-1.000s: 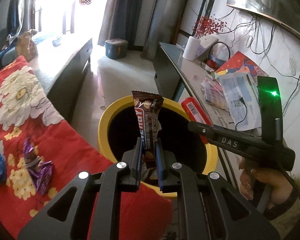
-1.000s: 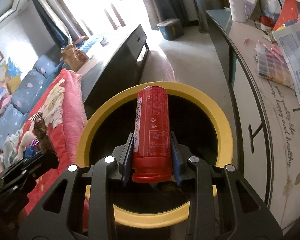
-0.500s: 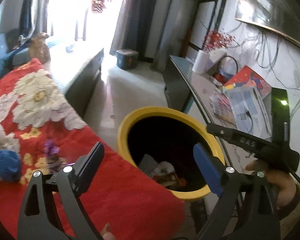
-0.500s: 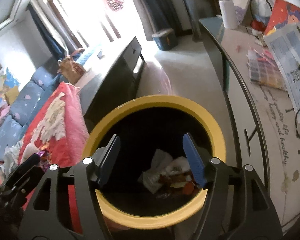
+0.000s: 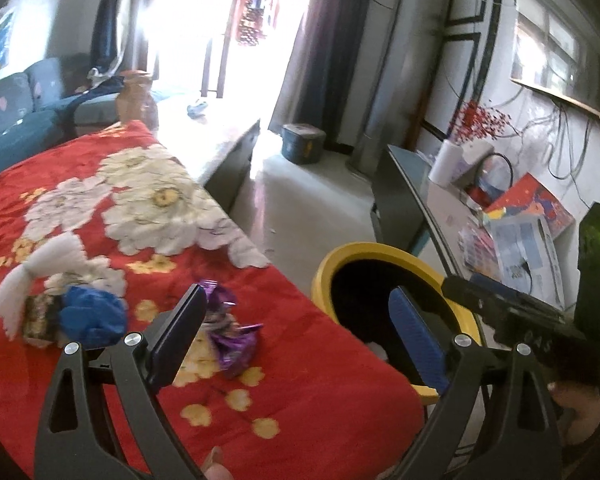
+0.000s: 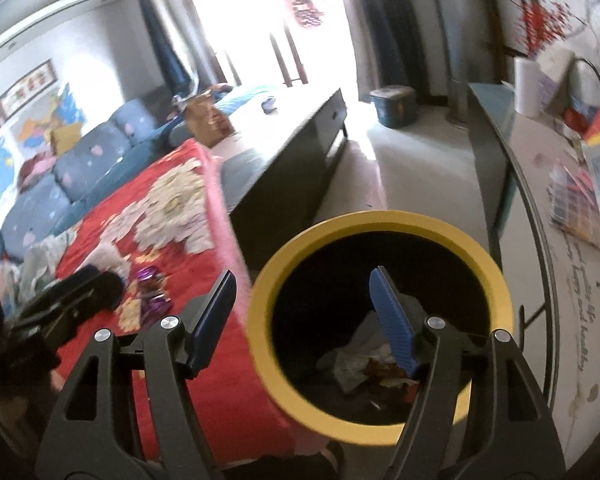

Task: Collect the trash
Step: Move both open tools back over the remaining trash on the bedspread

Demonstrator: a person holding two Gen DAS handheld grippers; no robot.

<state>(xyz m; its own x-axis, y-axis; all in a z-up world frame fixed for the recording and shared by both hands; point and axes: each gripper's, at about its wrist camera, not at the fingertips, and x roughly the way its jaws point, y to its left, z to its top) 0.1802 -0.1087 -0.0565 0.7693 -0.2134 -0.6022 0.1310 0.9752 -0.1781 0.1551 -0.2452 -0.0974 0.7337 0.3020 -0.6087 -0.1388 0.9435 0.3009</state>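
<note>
Snack bar and red can have dropped into the yellow bin (image 6: 380, 224); left gripper (image 5: 296, 336) and right gripper (image 6: 304, 316) now spread, empty.

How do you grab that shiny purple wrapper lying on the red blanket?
Come down from above with the left gripper, open and nearest, and pinch the purple wrapper across its crumpled middle. It lies flat and loose on the soft red blanket, so its twisted ends would probably slip from the fingers.
</note>
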